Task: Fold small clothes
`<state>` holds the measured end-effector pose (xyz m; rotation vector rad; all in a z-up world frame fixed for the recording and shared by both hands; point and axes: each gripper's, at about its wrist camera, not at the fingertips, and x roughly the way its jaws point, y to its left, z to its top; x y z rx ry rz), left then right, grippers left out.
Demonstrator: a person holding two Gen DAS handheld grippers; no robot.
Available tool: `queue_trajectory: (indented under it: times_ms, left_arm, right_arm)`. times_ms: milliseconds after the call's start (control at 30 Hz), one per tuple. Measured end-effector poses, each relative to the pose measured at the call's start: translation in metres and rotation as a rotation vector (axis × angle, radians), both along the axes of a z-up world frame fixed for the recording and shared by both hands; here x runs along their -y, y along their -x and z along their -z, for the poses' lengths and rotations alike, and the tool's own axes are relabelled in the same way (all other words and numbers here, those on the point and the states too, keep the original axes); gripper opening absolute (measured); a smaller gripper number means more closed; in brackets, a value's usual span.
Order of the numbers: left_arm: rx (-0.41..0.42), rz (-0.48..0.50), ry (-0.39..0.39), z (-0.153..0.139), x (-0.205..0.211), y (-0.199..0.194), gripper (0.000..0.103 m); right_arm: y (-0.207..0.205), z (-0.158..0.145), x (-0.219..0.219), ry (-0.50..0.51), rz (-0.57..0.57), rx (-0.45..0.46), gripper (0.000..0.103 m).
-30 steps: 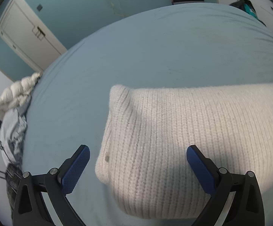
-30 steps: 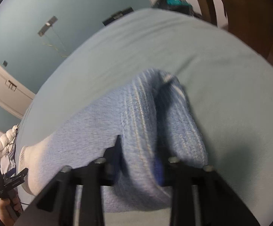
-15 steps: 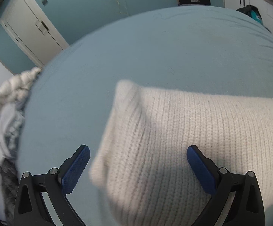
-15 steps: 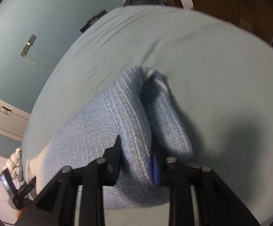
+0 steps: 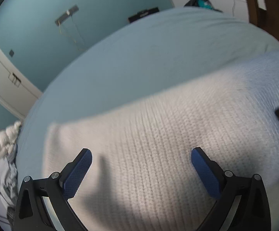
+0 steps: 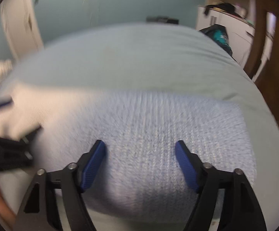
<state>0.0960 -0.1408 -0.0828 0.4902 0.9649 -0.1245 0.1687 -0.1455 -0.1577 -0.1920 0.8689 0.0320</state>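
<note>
1. Your work surface was a bed (image 5: pixel 158 57) under a smooth pale blue-green sheet.
2. A knitted garment (image 5: pixel 168 144), cream at one end and light blue at the other, lay flat on it.
3. Bunched pale bedding (image 5: pixel 2 154), possibly a duvet, sat at its left edge.

knit garment (image 5: pixel 158 144) on bed (image 5: pixel 139 61) | pile (image 5: pixel 2 154) at bed's left edge

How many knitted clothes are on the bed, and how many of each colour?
Cream-white knit: 1
Light blue knit: 1
Total: 2 knitted pieces on the pale blue bed. They meet edge to edge and could be two parts of a single garment. Both the left gripper and right gripper are open above them.
</note>
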Motion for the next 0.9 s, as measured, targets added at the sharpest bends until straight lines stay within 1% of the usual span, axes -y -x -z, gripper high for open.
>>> queue_trajectory:
  times_ms: [33, 67, 100, 167, 200, 300, 367, 400, 433, 467, 500, 533, 567, 600, 633, 667, 700, 767, 833, 900]
  left_arm:
    - [-0.018, -0.029, 0.025, 0.004, -0.003, -0.003, 0.103]
    - [-0.031, -0.060, 0.054, 0.005, -0.007, -0.005, 0.103]
    - [-0.041, -0.073, 0.062, 0.006, -0.008, -0.007, 0.103]
    - [-0.043, -0.059, 0.049, 0.004, -0.006, -0.007, 0.103]
    - [-0.049, -0.050, 0.053, -0.001, -0.007, -0.007, 0.103]
    - [-0.067, -0.042, 0.084, -0.020, -0.017, -0.006, 0.103]
    - [-0.052, -0.050, 0.071, -0.032, -0.027, -0.003, 0.103]
    - [-0.038, -0.056, 0.045, -0.036, -0.032, -0.003, 0.103]
    - [-0.025, -0.062, 0.014, -0.038, -0.036, -0.002, 0.103]
    - [-0.008, -0.078, -0.024, -0.039, -0.041, -0.003, 0.103]
    - [0.010, -0.110, -0.058, -0.040, -0.045, -0.006, 0.103]
    - [0.021, -0.146, -0.075, -0.040, -0.054, -0.010, 0.103]
    - [0.021, -0.189, -0.085, -0.039, -0.065, -0.014, 0.103]
    - [0.002, -0.240, -0.095, -0.035, -0.078, -0.021, 0.103]
    - [-0.029, -0.288, -0.101, -0.028, -0.090, -0.027, 0.103]
    - [-0.063, -0.327, -0.080, -0.021, -0.103, -0.033, 0.103]
    - [-0.099, -0.348, 0.008, -0.016, -0.118, -0.036, 0.103]
    - [-0.157, -0.406, 0.140, -0.008, -0.140, -0.045, 0.103]
    - [-0.192, -0.445, 0.206, -0.003, -0.151, -0.047, 0.103]
    - [-0.214, -0.480, 0.234, -0.005, -0.161, -0.052, 0.103]
  right_arm:
    - [0.002, 0.010, -0.007, 0.065, -0.027, -0.002, 0.077]
    - [0.005, 0.012, -0.010, 0.096, -0.039, 0.016, 0.077]
    - [0.005, 0.011, -0.014, 0.104, -0.032, 0.019, 0.077]
    - [0.006, 0.009, -0.017, 0.081, -0.016, 0.005, 0.078]
    - [0.008, 0.007, -0.019, 0.076, -0.019, 0.013, 0.078]
    - [0.014, -0.006, -0.011, 0.055, -0.014, 0.037, 0.078]
    - [0.023, -0.016, 0.000, 0.023, -0.020, 0.091, 0.078]
    - [0.032, -0.023, -0.001, -0.013, -0.042, 0.131, 0.078]
    - [0.037, -0.022, -0.004, -0.044, -0.067, 0.155, 0.080]
    - [0.042, -0.023, -0.009, -0.068, -0.100, 0.163, 0.087]
    - [0.041, -0.017, -0.014, -0.062, -0.121, 0.155, 0.089]
    - [0.039, -0.009, -0.021, -0.027, -0.131, 0.133, 0.090]
    - [0.032, 0.004, -0.029, 0.035, -0.136, 0.080, 0.089]
    - [0.024, 0.015, -0.031, 0.079, -0.133, 0.029, 0.089]
    - [0.018, 0.026, -0.030, 0.087, -0.132, -0.009, 0.092]
    - [0.017, 0.029, -0.027, 0.059, -0.127, -0.008, 0.096]
    - [0.016, 0.028, -0.024, 0.027, -0.125, -0.007, 0.096]
    - [0.016, 0.020, -0.026, 0.014, -0.126, -0.038, 0.096]
    - [0.014, 0.008, -0.019, -0.036, -0.133, -0.024, 0.096]
    - [0.016, -0.007, -0.006, -0.086, -0.113, 0.062, 0.096]
